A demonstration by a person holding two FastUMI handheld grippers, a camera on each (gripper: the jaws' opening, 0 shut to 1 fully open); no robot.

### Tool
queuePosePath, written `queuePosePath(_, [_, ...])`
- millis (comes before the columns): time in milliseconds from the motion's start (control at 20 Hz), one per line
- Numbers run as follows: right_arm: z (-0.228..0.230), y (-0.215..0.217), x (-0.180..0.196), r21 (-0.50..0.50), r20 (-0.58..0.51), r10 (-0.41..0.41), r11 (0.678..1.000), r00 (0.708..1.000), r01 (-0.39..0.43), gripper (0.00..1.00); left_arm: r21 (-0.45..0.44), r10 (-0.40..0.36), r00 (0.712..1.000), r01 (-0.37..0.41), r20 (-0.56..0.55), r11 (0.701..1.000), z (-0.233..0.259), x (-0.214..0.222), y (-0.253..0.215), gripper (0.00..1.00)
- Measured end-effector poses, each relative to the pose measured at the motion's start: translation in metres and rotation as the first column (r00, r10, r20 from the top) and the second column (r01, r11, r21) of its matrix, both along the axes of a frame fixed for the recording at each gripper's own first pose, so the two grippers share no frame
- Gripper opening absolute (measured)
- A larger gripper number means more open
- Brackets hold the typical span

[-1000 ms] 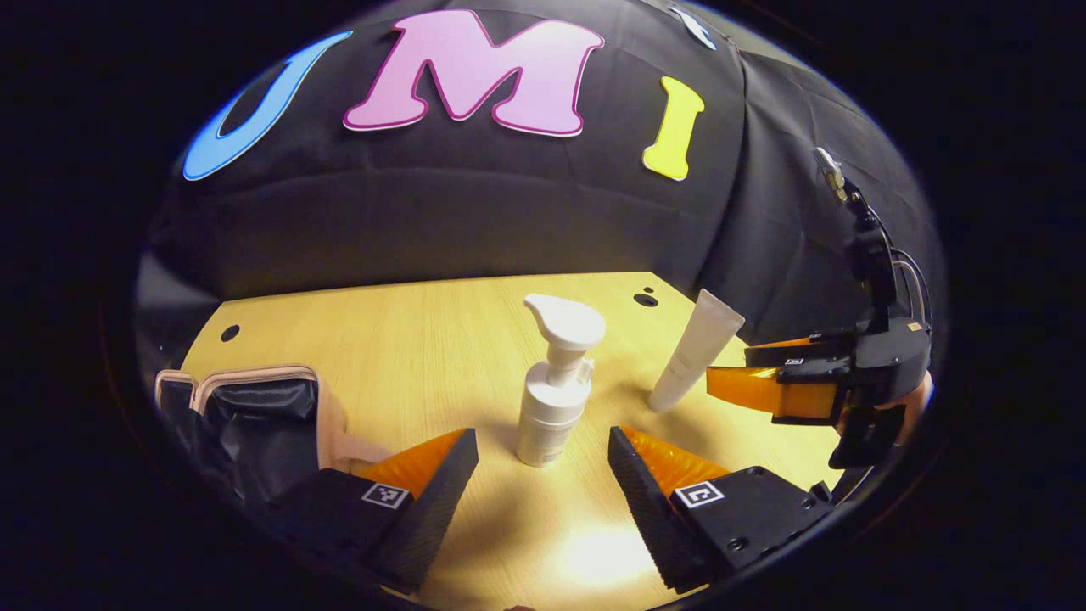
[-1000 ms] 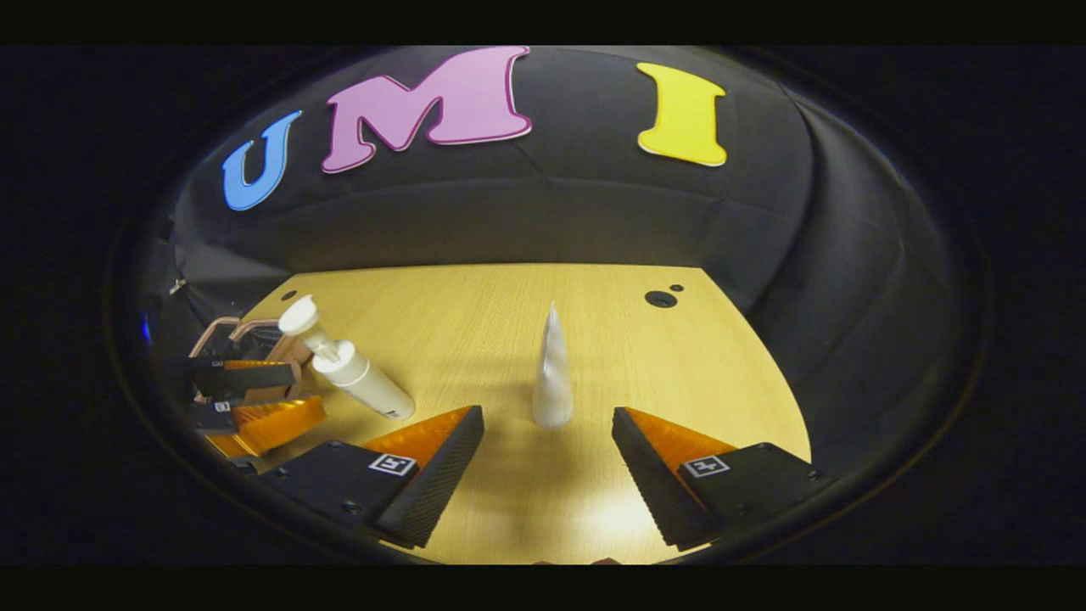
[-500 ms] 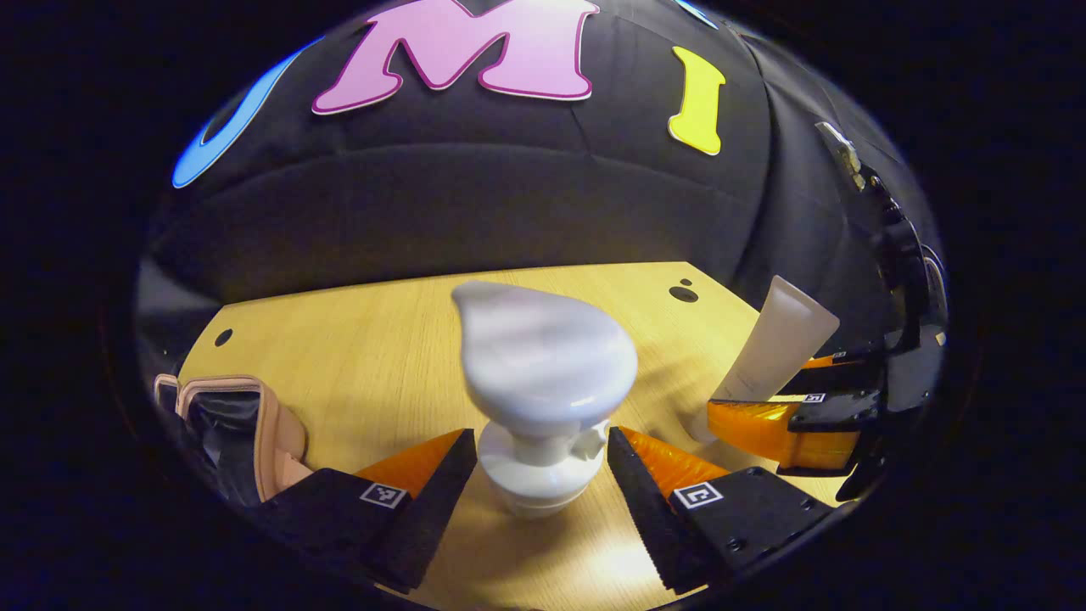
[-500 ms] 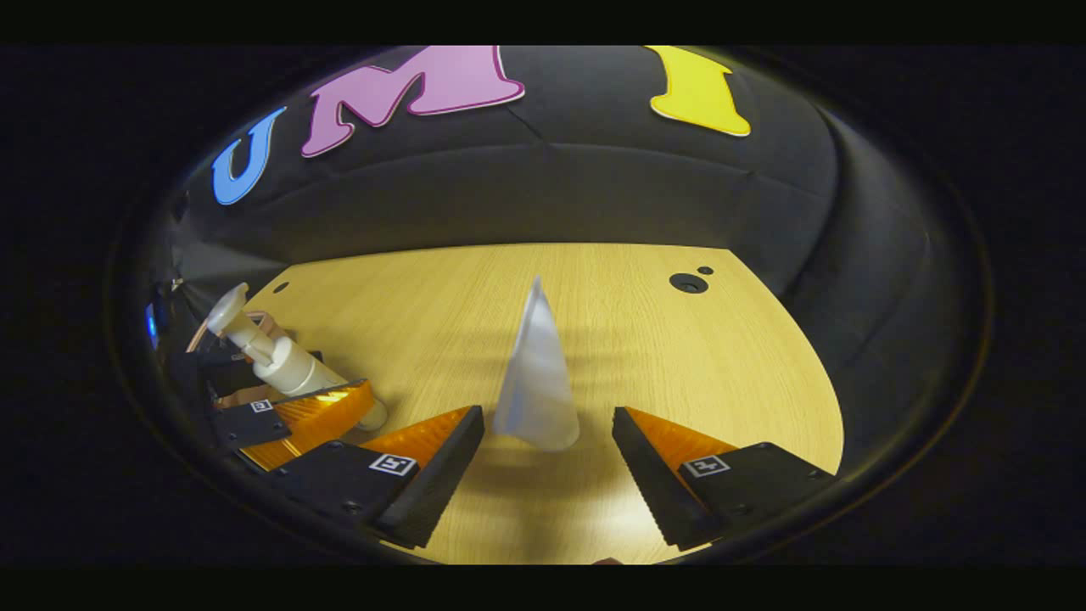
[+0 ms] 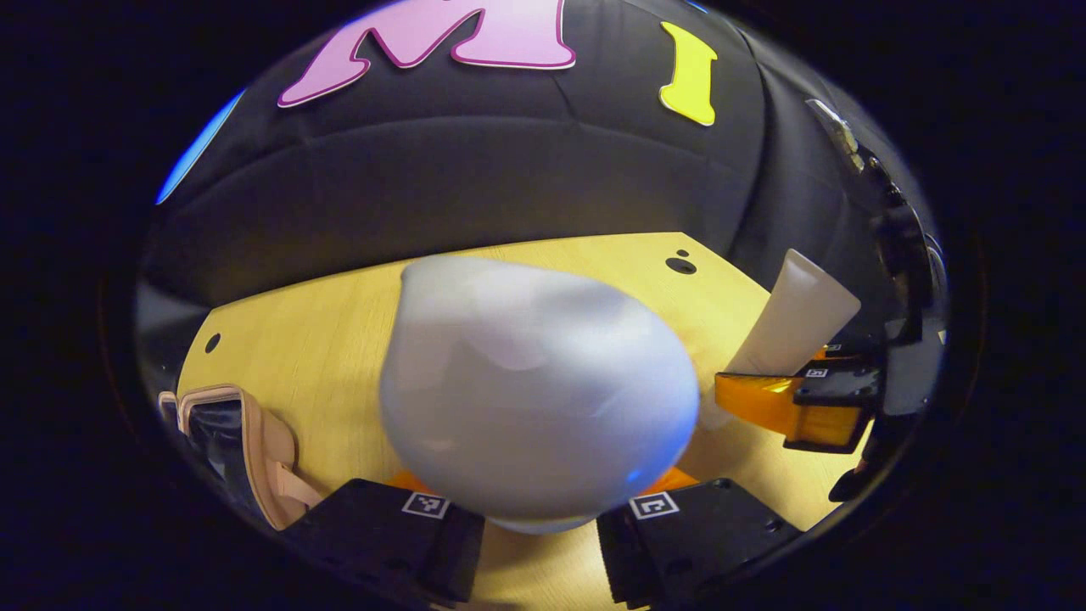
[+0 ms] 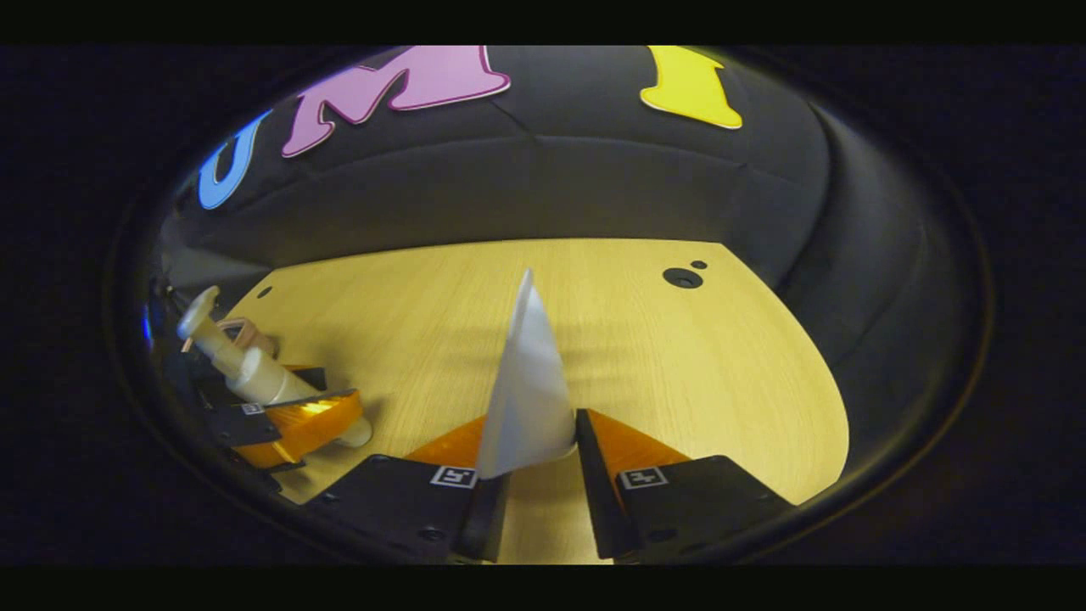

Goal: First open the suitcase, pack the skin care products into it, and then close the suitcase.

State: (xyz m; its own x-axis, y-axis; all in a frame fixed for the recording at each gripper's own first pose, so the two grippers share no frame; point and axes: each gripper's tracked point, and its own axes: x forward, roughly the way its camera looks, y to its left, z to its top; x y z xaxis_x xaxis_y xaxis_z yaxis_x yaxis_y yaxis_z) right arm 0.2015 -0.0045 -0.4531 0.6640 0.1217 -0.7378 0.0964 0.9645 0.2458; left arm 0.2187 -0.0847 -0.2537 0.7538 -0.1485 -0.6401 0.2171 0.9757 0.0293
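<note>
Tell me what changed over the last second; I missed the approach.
Both claws advanced and closed: the left claw onto the pump bottle, the right claw onto the white tube. The open suitcase and the table stayed put.

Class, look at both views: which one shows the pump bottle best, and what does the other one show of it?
The right gripper view: there the pump bottle shows whole, head to base, standing on the table between the left gripper's fingers. In the left gripper view its blurred head looms close, hiding its body.
</note>
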Motion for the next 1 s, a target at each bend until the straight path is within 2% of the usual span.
queuePosePath(50, [0.005, 0.002, -0.002, 0.011, -0.004, 0.005, 1.000, 1.000, -0.005, 0.42, -0.008, -0.005, 1.000, 0.005, 0.010, 1.000, 0.015, -0.010, 0.005, 0.61])
queuePosePath(100, [0.011, 0.007, -0.003, 0.027, 0.005, 0.009, 1.000, 1.000, -0.009, 0.39, -0.024, -0.005, 1.000, 0.005, 0.023, 1.000, 0.035, -0.018, 0.011, 0.61])
queuePosePath(250, [0.053, 0.013, -0.007, 0.043, 0.079, 0.035, 0.998, 0.996, -0.039, 0.39, -0.108, -0.003, 1.000, 0.005, 0.012, 0.994, 0.092, -0.054, 0.046, 0.60])
queuePosePath(300, [0.071, 0.016, -0.009, 0.057, 0.107, 0.040, 0.997, 0.993, -0.047, 0.32, -0.114, 0.021, 1.000, -0.022, -0.008, 0.993, 0.108, -0.065, 0.070, 0.60])
queuePosePath(350, [0.086, 0.021, -0.011, 0.076, 0.130, 0.045, 0.996, 0.991, -0.056, 0.38, -0.106, 0.056, 0.998, -0.060, -0.037, 0.993, 0.120, -0.077, 0.100, 0.60])
queuePosePath(400, [0.099, 0.029, -0.014, 0.095, 0.146, 0.052, 0.993, 0.988, -0.066, 0.38, -0.086, 0.090, 0.992, -0.097, -0.084, 0.992, 0.124, -0.090, 0.132, 0.60])
queuePosePath(500, [0.124, 0.047, -0.018, 0.133, 0.172, 0.060, 0.988, 0.983, -0.084, 0.38, 0.001, 0.164, 0.963, -0.167, -0.216, 0.986, 0.117, -0.122, 0.197, 0.60])
queuePosePath(600, [0.144, 0.071, -0.019, 0.160, 0.198, 0.076, 0.981, 0.977, -0.109, 0.38, 0.078, 0.215, 0.905, -0.200, -0.367, 0.977, 0.096, -0.152, 0.249, 0.60])
queuePosePath(700, [0.153, 0.098, -0.022, 0.176, 0.202, 0.113, 0.973, 0.973, -0.150, 0.38, 0.100, 0.242, 0.815, -0.224, -0.527, 0.970, 0.062, -0.183, 0.282, 0.58])
queuePosePath(750, [0.160, 0.114, -0.026, 0.186, 0.204, 0.137, 0.967, 0.969, -0.175, 0.31, 0.099, 0.242, 0.760, -0.230, -0.603, 0.968, 0.044, -0.194, 0.289, 0.58])
queuePosePath(800, [0.166, 0.131, -0.030, 0.194, 0.205, 0.162, 0.960, 0.965, -0.202, 0.31, 0.102, 0.240, 0.714, -0.232, -0.657, 0.967, 0.028, -0.205, 0.294, 0.59])
queuePosePath(850, [0.170, 0.145, -0.035, 0.196, 0.211, 0.188, 0.953, 0.959, -0.230, 0.38, 0.113, 0.241, 0.665, -0.230, -0.707, 0.967, 0.013, -0.215, 0.299, 0.59])
queuePosePath(900, [0.175, 0.161, -0.041, 0.206, 0.211, 0.214, 0.944, 0.954, -0.258, 0.38, 0.133, 0.244, 0.626, -0.219, -0.740, 0.967, -0.003, -0.219, 0.306, 0.60])
queuePosePath(950, [0.178, 0.177, -0.048, 0.219, 0.209, 0.239, 0.934, 0.948, -0.284, 0.38, 0.163, 0.263, 0.595, -0.217, -0.759, 0.962, -0.022, -0.222, 0.317, 0.61])
queuePosePath(1000, [0.182, 0.193, -0.053, 0.230, 0.203, 0.264, 0.923, 0.943, -0.308, 0.31, 0.180, 0.276, 0.583, -0.218, -0.764, 0.959, -0.029, -0.221, 0.322, 0.61])
